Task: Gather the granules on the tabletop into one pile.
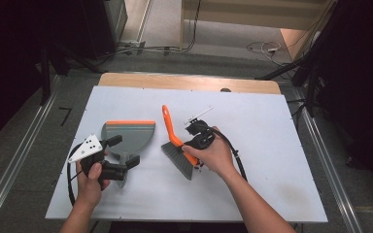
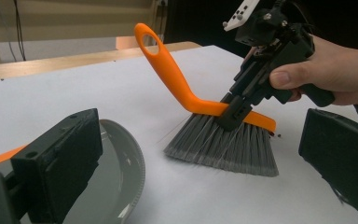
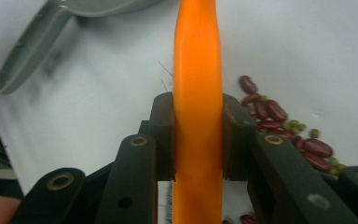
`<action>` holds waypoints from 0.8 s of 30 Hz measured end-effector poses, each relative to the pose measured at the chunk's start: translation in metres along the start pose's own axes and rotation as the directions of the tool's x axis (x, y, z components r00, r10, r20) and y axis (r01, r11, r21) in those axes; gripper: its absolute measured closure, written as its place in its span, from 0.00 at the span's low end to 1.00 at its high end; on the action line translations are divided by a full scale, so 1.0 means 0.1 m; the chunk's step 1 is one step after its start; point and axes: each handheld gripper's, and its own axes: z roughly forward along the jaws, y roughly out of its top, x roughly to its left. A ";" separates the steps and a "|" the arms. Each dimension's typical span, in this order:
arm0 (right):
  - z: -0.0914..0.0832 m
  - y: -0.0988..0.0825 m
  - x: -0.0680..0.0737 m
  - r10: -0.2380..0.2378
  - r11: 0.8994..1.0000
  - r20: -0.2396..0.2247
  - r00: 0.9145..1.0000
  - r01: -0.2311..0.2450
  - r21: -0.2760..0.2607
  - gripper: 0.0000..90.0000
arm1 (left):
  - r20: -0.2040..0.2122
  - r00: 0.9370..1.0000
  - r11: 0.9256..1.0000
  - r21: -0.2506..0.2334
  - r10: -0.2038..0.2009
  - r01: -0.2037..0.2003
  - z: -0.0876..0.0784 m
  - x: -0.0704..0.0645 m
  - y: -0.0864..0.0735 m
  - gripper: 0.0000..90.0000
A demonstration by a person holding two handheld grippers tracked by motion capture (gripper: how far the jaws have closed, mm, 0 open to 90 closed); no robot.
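1. Right gripper view alone reveals red and green beans [image 3: 279, 123] scattered on the table [image 3: 331, 46] beside the brush [image 3: 198, 116].
2. Right tool [image 3: 198, 140] clamps the brush's orange back; its bristles touch the table.
3. Left tool [image 1: 121, 153] stands wide open over the grey dustpan [image 1: 131, 133], holding nothing.

- A lab or recording studio, not a home.
- A white board [image 1: 272, 160] lies on a wooden table [image 1: 189, 81] flanked by metal rails [image 1: 9, 165].
- Black curtains [image 1: 9, 63] hang at both sides.
- Loose cables [image 1: 262, 47] trail on the grey floor beyond the table's far edge.
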 end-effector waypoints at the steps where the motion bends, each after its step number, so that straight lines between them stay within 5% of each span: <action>1: 0.00 -0.01 -0.03 0.012 1.000 0.000 1.000 -0.012 0.001 0.77 | 0.001 1.000 1.000 0.000 0.000 0.000 0.00 0.00 0.00 0.00; 10: -0.04 -0.07 -0.29 0.112 0.994 0.020 0.993 -0.112 -0.004 0.76 | 0.003 1.000 1.000 0.001 0.000 0.000 0.01 -0.01 0.00 0.00; 24: -0.25 -0.23 -0.60 0.197 0.980 0.059 0.979 -0.195 -0.040 0.76 | 0.004 1.000 1.000 0.005 0.003 -0.003 0.01 -0.02 -0.01 0.00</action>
